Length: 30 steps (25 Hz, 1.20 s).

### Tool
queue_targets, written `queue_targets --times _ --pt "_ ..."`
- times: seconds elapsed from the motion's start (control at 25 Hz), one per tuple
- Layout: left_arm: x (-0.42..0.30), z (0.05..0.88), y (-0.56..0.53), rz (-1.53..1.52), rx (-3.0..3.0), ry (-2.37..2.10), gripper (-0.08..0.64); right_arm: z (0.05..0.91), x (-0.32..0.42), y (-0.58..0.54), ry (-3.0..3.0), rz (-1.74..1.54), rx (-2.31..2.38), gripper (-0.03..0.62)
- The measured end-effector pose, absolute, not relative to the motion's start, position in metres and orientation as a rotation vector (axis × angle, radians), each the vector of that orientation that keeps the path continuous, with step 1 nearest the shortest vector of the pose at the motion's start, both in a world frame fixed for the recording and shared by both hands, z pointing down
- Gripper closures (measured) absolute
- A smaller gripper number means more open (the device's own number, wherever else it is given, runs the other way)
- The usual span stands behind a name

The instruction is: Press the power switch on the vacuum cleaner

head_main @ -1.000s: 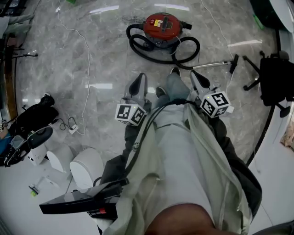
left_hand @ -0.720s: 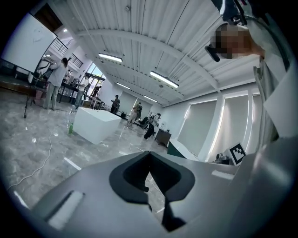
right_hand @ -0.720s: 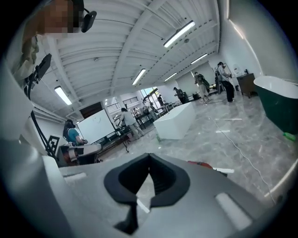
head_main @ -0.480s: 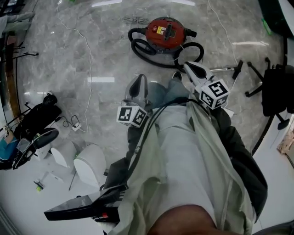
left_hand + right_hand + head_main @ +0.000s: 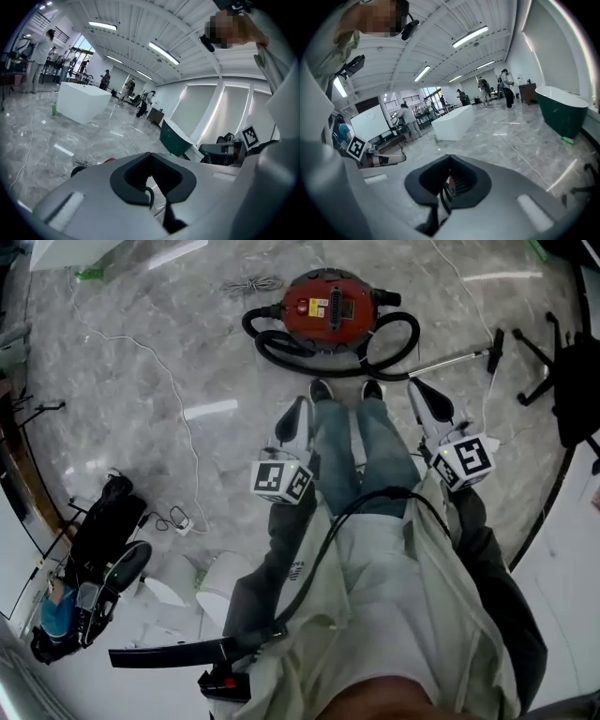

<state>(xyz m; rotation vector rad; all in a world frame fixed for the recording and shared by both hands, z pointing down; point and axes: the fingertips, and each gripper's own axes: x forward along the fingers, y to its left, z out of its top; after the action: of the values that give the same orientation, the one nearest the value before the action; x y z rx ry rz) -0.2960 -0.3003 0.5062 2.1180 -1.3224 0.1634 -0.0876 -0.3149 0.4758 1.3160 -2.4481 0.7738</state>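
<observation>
Holds the left tongs (image 5: 298, 411) and the right tongs (image 5: 424, 397) out, one on each side of the legs (image 5: 361, 446), both pinched together with nothing in them, with the red vacuum cleaner (image 5: 330, 304) down on the floor (image 5: 141, 381) just ahead of both tips, not touching them.

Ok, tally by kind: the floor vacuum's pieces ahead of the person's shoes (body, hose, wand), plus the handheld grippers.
Red canister vacuum cleaner: 1
Black coiled hose: 1
Silver metal wand: 1
Grey two-jaw grippers: 2, left gripper and right gripper
Total: 5
</observation>
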Motion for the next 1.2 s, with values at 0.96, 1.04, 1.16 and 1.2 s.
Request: queue_targets --times 0.96,1.04,1.16,1.2 --pt "-0.288 0.839 -0.487 0.723 2.348 -0.964 0.557 0.744 -0.146 -0.296 -2.225 1.101 1.290 0.591" --pt "-0.290 0.838 -0.486 0.688 2.325 -0.996 0.557 0.744 -0.145 -0.296 -2.230 1.106 1.296 0.591" --pt "-0.289 0.845 -0.480 0.741 2.302 -1.009 0.557 0.743 -0.143 -0.298 -2.232 1.100 1.312 0.591" --pt "-0.289 0.848 -0.478 0.761 2.290 -1.002 0.557 0.742 -0.142 -0.300 -2.233 1.096 1.320 0.591"
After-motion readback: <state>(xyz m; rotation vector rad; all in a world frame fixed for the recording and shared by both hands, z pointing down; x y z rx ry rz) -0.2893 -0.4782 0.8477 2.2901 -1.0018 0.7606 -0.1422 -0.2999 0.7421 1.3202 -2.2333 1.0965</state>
